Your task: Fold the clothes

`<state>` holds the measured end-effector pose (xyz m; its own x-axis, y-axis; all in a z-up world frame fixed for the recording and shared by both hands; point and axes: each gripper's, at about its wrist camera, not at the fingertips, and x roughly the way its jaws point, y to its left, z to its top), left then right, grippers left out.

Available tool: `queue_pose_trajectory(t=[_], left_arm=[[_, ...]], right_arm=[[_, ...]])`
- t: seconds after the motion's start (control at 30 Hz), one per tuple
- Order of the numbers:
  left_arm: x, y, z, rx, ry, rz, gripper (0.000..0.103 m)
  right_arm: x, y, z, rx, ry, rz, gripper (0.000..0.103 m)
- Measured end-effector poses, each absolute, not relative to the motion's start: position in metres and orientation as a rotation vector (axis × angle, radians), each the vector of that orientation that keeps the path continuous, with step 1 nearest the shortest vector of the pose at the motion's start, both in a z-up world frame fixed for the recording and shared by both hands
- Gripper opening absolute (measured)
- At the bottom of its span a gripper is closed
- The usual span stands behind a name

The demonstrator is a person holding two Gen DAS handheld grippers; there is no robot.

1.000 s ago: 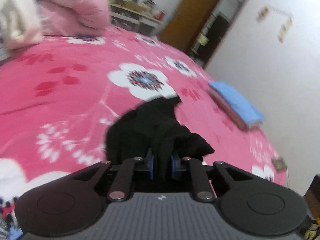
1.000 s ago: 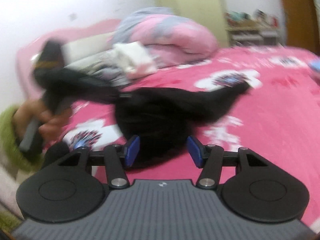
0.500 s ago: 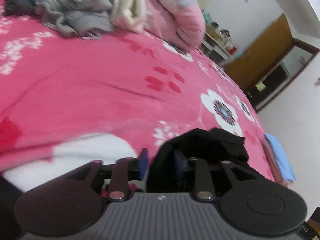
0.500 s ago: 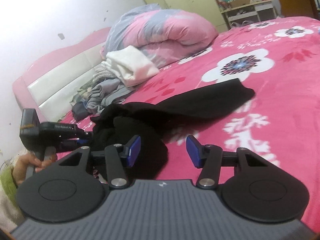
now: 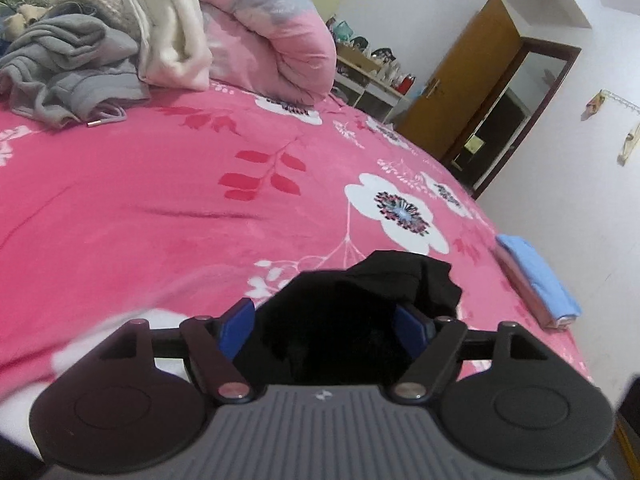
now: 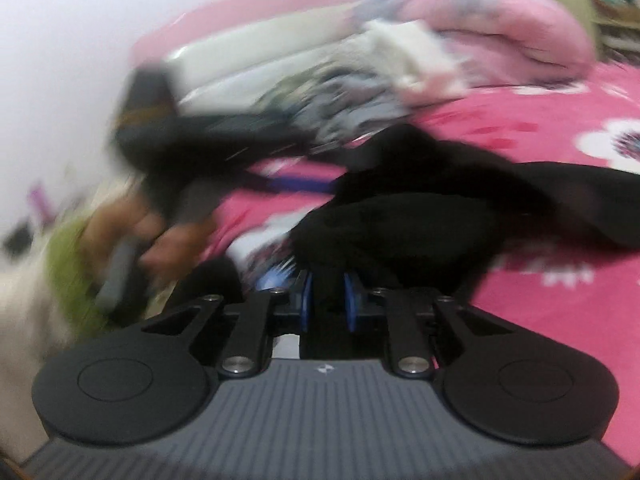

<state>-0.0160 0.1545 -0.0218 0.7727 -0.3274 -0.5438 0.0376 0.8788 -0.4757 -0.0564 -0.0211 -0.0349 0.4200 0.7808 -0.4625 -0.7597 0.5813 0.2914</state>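
A black garment [image 5: 360, 292] lies bunched on the pink flowered bedspread [image 5: 160, 200]. My left gripper [image 5: 324, 328] has its jaws opening wide. The black cloth lies loose between the blue pads, which do not press it. In the blurred right wrist view the same garment [image 6: 420, 216] stretches away to the right. My right gripper [image 6: 329, 300] is closing at its near end, and a fold of black cloth fills the narrow gap between the pads. The left gripper's blue fingertips [image 6: 298, 184] show as a streak at the garment's left edge.
A pile of grey and cream clothes [image 5: 100, 52] and a rolled pink duvet [image 5: 276, 36] sit at the head of the bed. A folded blue item [image 5: 536, 276] lies at the bed's right edge. A hand [image 6: 160, 236] with a green sleeve holds the left gripper.
The left jaws went from shut on the black cloth to wide apart, and that view swung toward the clothes pile. The right gripper moved in on the garment's near end and its jaws narrowed onto it.
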Motion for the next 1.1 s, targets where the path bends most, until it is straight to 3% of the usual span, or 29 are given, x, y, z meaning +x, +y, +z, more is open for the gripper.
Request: queue_pose_trajectory(t=[0.03,0.07,0.13,0.2,0.27,0.33,0.57,0.8,0.83,0.9,0.93,1.07,1.1], left_arm=[[-0.011,0.155,-0.025,-0.471,0.676,-0.202,0.058],[-0.006,0.158,-0.028,-0.487,0.689,-0.199,0.037],[0.002,0.164,-0.032,-0.538,0.710,-0.199,0.011],[0.008,0.173,-0.033,-0.594,0.706,-0.211,0.010],[0.009,0.179,-0.027,-0.610,0.673,-0.226,0.007],[0.010,0.185,-0.019,-0.629,0.628,-0.247,0.006],[0.014,0.179,0.010,-0.632,0.557,-0.345,0.005],[0.011,0.155,0.028,-0.598,0.527,-0.463,0.006],[0.010,0.153,0.029,-0.588,0.528,-0.466,0.006],[0.008,0.154,0.026,-0.567,0.534,-0.448,0.006],[0.007,0.156,0.023,-0.562,0.538,-0.436,0.009],[-0.002,0.165,0.011,-0.569,0.554,-0.398,0.040],[-0.005,0.166,0.010,-0.565,0.559,-0.400,0.042]], right_arm=[[-0.062,-0.016,-0.036,0.001,0.609,0.986,0.015],[-0.066,-0.014,-0.037,-0.030,0.615,0.992,0.016],[-0.072,-0.013,-0.037,-0.068,0.630,0.997,0.019],[-0.075,-0.023,-0.034,-0.073,0.647,0.998,0.023],[-0.076,-0.037,-0.027,-0.071,0.649,0.985,0.036],[-0.072,-0.056,-0.017,-0.041,0.621,0.956,0.051],[-0.023,-0.100,0.018,0.082,0.463,0.777,0.057],[0.026,-0.036,0.013,-0.071,0.417,0.784,0.060],[0.032,-0.027,0.010,-0.096,0.421,0.785,0.047],[0.044,-0.022,0.007,-0.098,0.454,0.743,0.006],[0.049,-0.020,0.006,-0.093,0.466,0.723,0.006],[0.051,-0.037,0.022,0.031,0.422,0.667,0.005],[0.049,-0.038,0.026,0.021,0.407,0.653,0.005]])
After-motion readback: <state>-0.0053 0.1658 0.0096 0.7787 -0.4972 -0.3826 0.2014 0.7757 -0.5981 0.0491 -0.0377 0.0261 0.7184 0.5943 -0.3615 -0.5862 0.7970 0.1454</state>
